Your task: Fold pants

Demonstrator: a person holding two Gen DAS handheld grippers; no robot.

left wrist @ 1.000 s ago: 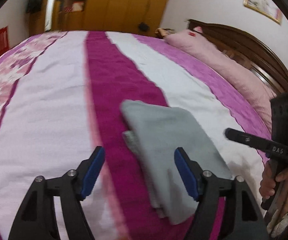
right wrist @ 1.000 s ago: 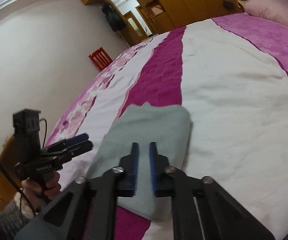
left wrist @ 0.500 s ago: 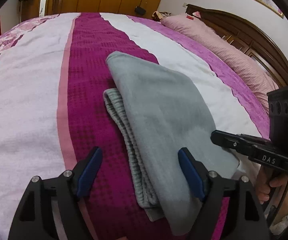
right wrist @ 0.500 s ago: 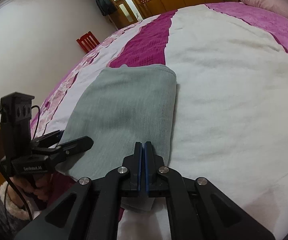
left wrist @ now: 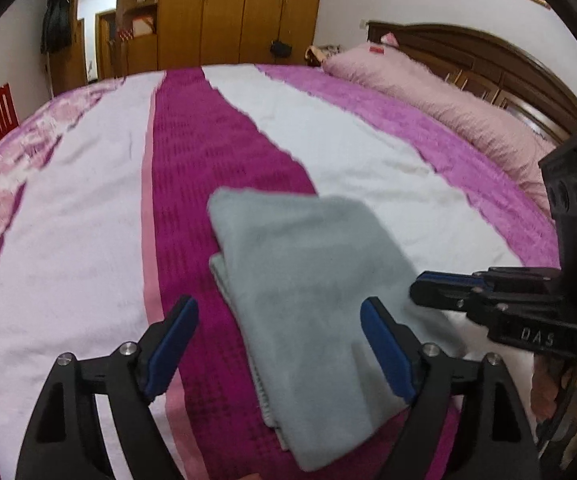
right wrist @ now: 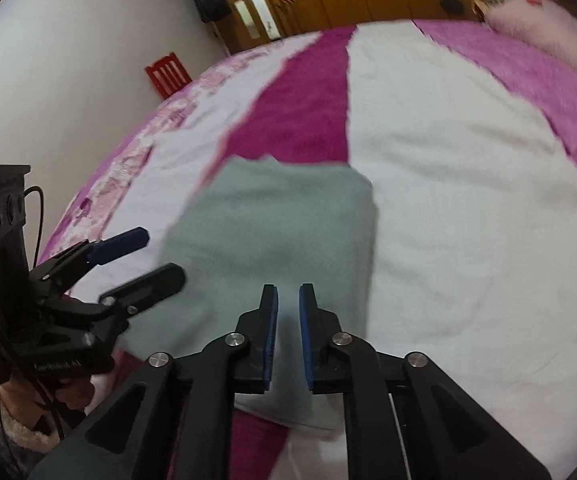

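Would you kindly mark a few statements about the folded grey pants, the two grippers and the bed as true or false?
1. The folded grey fabric pants lie on the striped pink, white and magenta bedspread. True.
2. The left gripper clamps the pants. False: its jaws are opening, gripping nothing.
3. The right gripper holds a fold of cloth. False: its jaws are opening, nothing between them.
4. A pale pink pillow lies by the dark wooden headboard. True.
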